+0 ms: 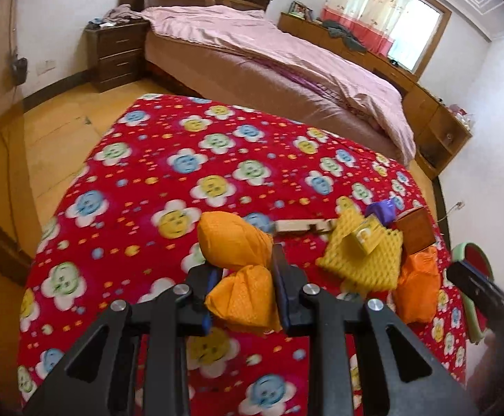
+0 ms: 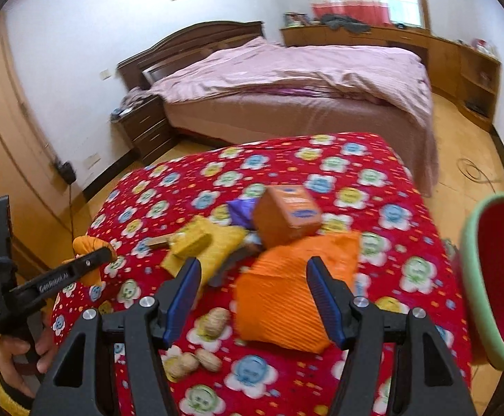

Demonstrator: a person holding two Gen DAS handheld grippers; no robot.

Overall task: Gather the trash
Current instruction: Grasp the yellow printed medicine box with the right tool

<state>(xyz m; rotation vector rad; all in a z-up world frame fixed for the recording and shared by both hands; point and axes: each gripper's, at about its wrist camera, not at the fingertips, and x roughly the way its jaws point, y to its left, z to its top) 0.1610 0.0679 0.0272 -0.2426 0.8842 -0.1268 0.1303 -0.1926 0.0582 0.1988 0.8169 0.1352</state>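
Left hand-held gripper [image 1: 243, 277]: clenched on an orange crumpled wrapper [image 1: 238, 263], which is pinched at its waist between the two pads; one lobe bulges above the fingers, the other below. The wrapper is lifted clear of the red flower-print cloth [image 1: 148, 180] that covers the tabletop. In the right wrist view the same gripper shows at the left edge, held by a hand [image 2: 19, 353] with a yellow cuff.

Right hand-held gripper [image 2: 255, 294]: released, jaws wide apart with nothing pressed between the blue pads. It hovers above an orange ribbed bag [image 2: 286, 294] that lies on the cloth.

Remaining trash sits in a tight cluster beyond the right gripper: a yellow dimpled foam sheet [image 1: 366, 260] with a small yellow box [image 2: 191, 239] on it, a brown carton [image 2: 288, 213] leaning on the orange ribbed bag, a purple wrapper [image 2: 239, 211] just behind the carton, and a pale wooden strip [image 1: 303, 226] beside the foam. Several walnuts [image 2: 200, 350] lie on the cloth near the right gripper's left finger.

Surroundings: a green-rimmed red container [image 2: 497, 277] stands at the right edge of the tabletop. Beyond the tabletop are a bed with a pink cover [image 1: 269, 55], a dark nightstand [image 1: 120, 55] and a long wooden cabinet [image 2: 425, 48] under a curtained window [image 1: 390, 10].
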